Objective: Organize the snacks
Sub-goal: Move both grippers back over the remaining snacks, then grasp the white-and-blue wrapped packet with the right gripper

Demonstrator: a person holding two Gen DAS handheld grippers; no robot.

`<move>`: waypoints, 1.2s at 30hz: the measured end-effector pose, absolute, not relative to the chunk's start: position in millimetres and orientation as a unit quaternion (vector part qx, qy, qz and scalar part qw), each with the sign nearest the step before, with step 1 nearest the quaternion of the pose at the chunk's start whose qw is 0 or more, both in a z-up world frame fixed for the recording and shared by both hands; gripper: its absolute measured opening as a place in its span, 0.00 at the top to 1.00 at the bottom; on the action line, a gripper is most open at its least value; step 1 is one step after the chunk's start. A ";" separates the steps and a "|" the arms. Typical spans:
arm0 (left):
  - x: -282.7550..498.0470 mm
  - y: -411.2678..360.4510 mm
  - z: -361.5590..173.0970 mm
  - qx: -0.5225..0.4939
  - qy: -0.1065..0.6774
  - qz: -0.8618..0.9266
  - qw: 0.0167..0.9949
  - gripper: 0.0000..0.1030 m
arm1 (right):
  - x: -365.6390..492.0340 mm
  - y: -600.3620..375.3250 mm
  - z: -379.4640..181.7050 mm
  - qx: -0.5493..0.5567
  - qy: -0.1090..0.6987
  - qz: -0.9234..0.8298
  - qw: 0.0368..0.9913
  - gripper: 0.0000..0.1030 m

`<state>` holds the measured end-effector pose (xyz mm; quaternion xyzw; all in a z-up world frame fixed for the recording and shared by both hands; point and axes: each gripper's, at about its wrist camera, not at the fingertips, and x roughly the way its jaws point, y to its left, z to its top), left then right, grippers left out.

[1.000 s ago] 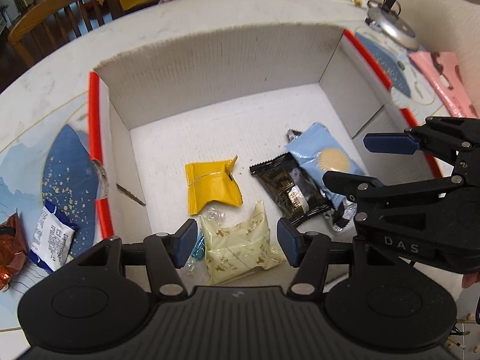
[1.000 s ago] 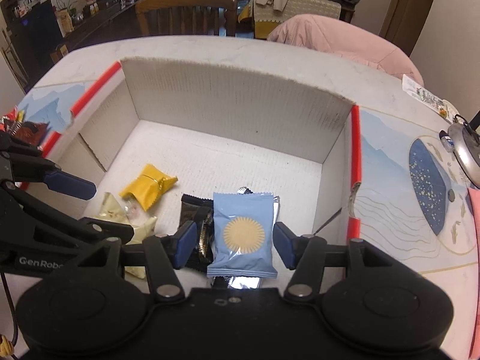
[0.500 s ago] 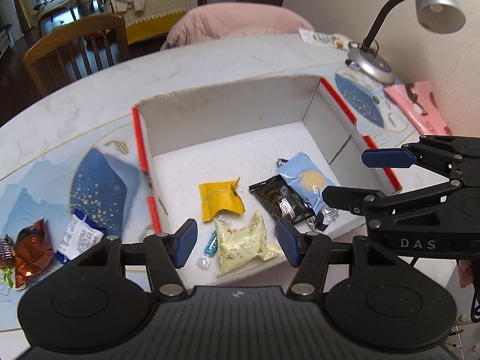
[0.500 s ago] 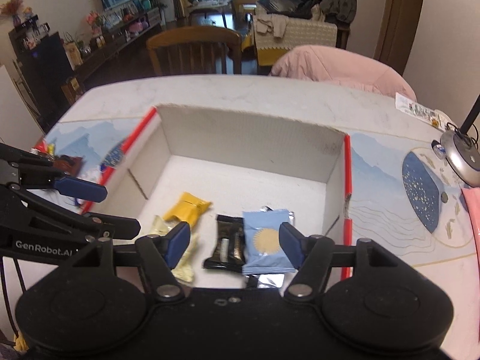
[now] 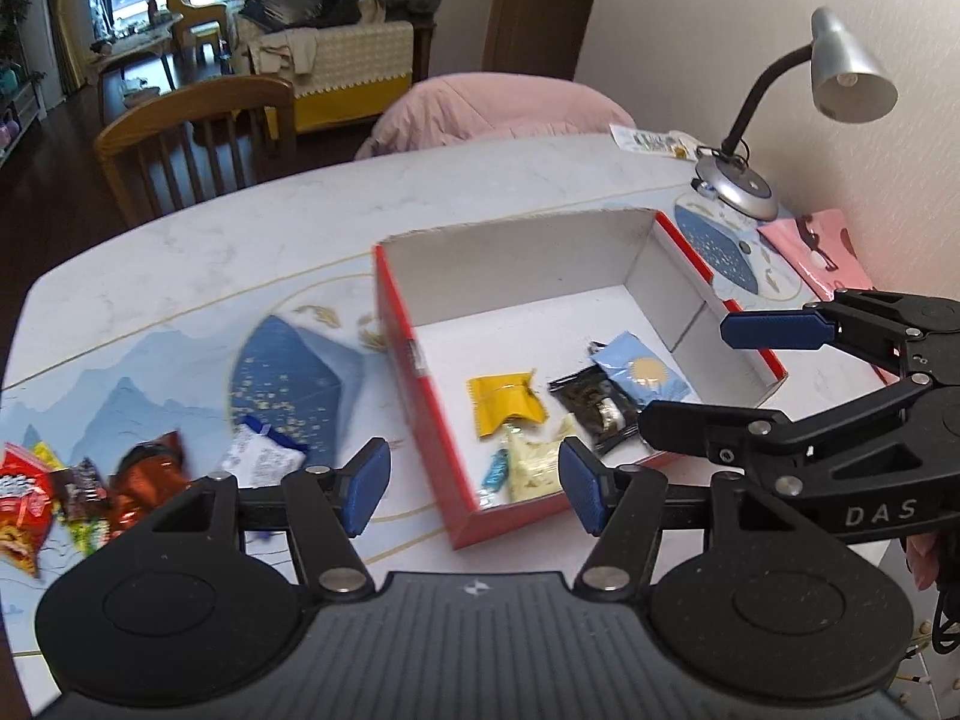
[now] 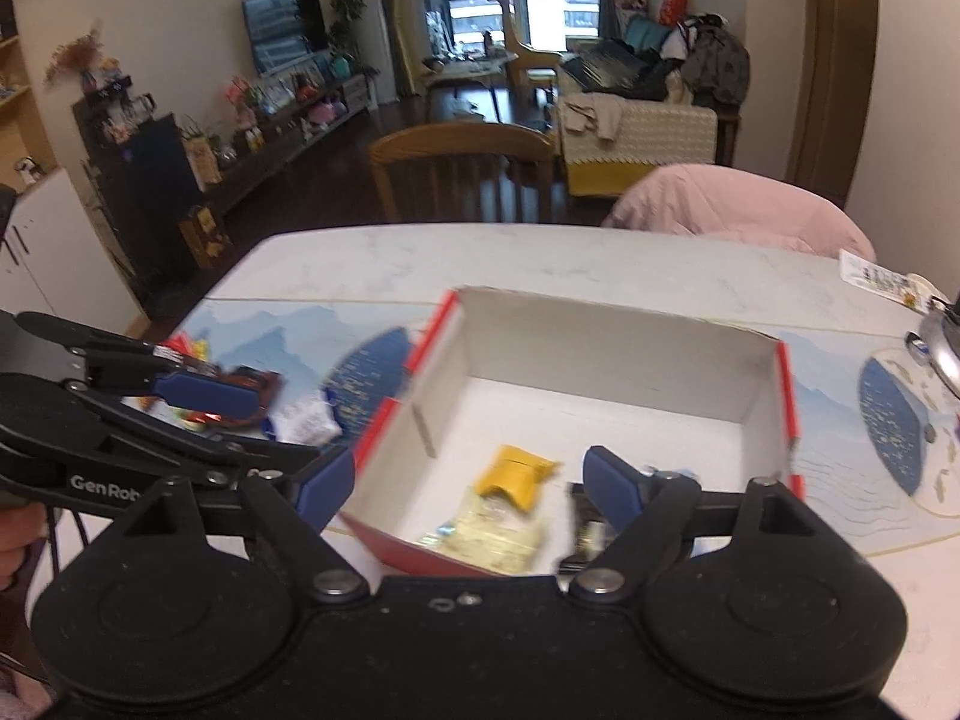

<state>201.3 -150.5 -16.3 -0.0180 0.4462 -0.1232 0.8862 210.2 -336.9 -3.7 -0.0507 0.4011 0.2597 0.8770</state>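
— Black plastic up close: both grippers now sit higher and further back from the box than a second ago. The left gripper (image 5: 471, 489) and right gripper (image 6: 465, 489) are spread wide, holding nothing.

— Any writing?

— "DAS" on the right one, "GenRob" on the left.

— And the snacks?

— The red box (image 5: 441, 420) holds yellow (image 5: 505, 405), cream (image 5: 534, 465), black (image 5: 597, 408) and blue (image 5: 639, 369) packets. More packets (image 5: 144, 480) lie left on the table (image 5: 300, 240).
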 end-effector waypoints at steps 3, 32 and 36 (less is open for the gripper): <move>192.3 -131.5 -13.9 -0.024 0.442 -0.120 0.889 0.40 | 201.6 -319.9 -2.0 -0.043 0.395 0.270 0.877 0.11; 145.0 98.4 -45.1 -0.045 0.429 -0.057 0.900 0.26 | 193.3 -162.2 -48.6 -0.016 0.461 0.232 0.856 0.00; 151.1 128.5 -52.9 -0.030 0.432 -0.064 0.899 0.26 | 209.6 -144.4 -64.9 -0.009 0.486 0.203 0.850 0.00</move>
